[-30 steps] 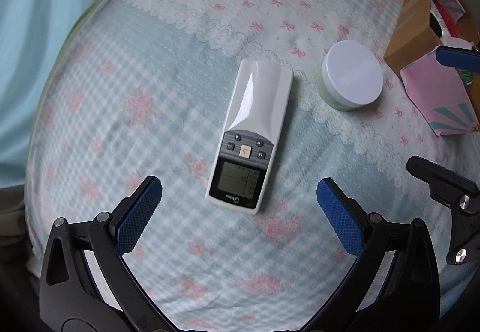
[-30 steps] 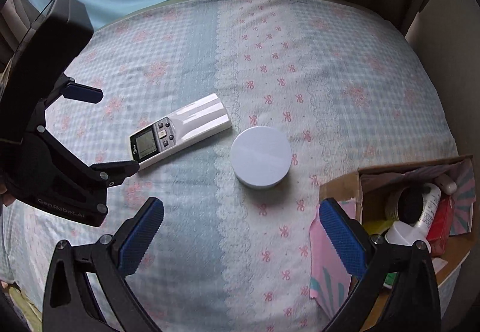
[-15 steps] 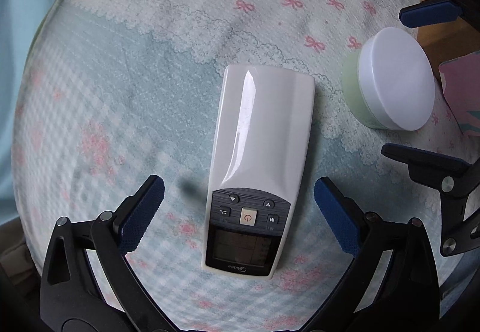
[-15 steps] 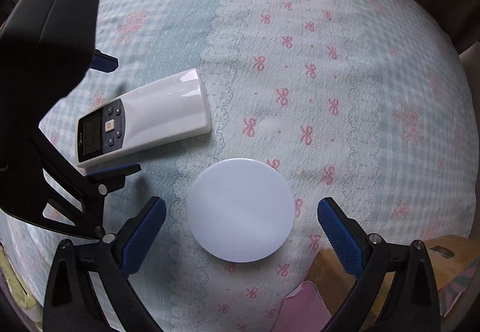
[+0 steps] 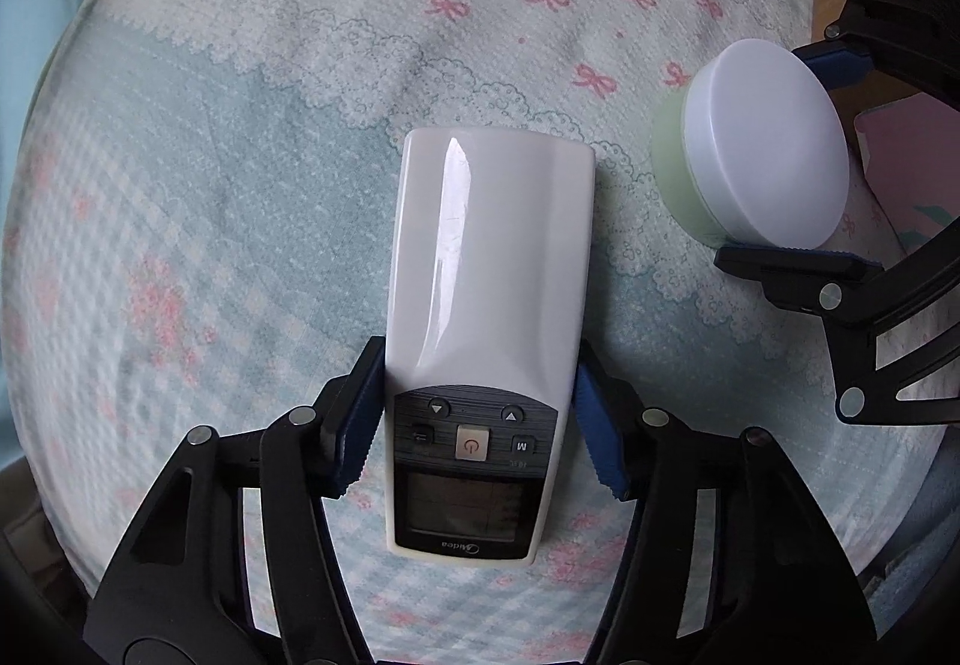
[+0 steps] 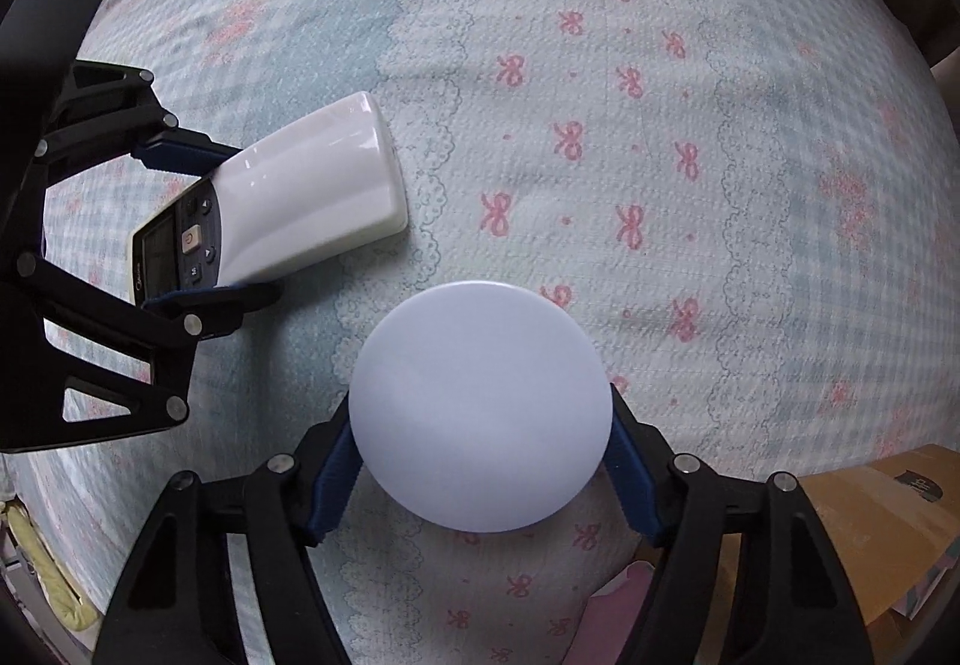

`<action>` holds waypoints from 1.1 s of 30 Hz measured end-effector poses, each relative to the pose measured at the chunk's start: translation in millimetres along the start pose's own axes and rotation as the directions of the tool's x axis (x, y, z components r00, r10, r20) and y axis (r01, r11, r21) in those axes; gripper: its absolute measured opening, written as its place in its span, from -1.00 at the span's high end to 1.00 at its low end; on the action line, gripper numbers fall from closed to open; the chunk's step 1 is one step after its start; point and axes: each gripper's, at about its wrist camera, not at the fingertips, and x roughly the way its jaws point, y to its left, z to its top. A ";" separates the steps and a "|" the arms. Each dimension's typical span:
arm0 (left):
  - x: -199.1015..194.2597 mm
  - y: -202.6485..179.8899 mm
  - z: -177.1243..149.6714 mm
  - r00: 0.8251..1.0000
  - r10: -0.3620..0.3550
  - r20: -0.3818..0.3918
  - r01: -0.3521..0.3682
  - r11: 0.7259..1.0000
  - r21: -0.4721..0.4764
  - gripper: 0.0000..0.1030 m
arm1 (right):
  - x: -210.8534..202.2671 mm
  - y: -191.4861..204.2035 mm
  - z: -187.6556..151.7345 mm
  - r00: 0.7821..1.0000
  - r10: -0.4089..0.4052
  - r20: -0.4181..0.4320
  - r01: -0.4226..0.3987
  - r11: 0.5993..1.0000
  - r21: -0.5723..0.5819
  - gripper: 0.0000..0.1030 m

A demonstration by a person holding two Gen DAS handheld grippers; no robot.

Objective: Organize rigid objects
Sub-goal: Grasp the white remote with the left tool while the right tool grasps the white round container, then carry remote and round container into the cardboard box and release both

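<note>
A white remote control [image 5: 486, 317] with a dark button panel and screen lies on the patterned bedspread. My left gripper [image 5: 477, 425] is shut on its lower half, blue pads against both long sides. The remote also shows in the right wrist view [image 6: 282, 209]. A round jar with a white lid [image 6: 480, 407] and pale green body [image 5: 678, 173] sits to the right of the remote. My right gripper [image 6: 480, 461] is shut on the jar, pads against its left and right sides. In the left wrist view the right gripper [image 5: 798, 149] brackets the jar.
An open cardboard box [image 6: 870, 509] with a pink flap [image 5: 912, 155] stands at the right of the bed, close to the jar. The bedspread [image 6: 660, 125] stretches far beyond both objects. Curtains and wall edge the view.
Both grippers moved down and forward onto their objects and closed: the left on the remote, the right on the jar. Both were open before.
</note>
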 end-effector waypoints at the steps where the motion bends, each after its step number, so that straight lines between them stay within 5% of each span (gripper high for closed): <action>1: -3.1 -0.7 0.3 1.000 0.003 0.002 -0.003 1.000 -0.005 -0.08 | -1.1 -1.4 1.2 1.000 -0.002 0.001 0.002 1.000 0.002 -0.31; 17: -63.2 8.7 -50.8 0.995 -0.018 0.095 0.033 0.986 -0.161 -0.07 | -49.7 12.5 -25.0 0.997 -0.002 0.074 0.000 1.000 0.027 -0.31; 33: -216.6 -48.2 -107.0 0.965 0.012 0.263 0.042 0.979 -0.199 -0.07 | -191.3 40.2 -106.3 0.975 0.045 0.218 -0.082 0.983 0.167 -0.31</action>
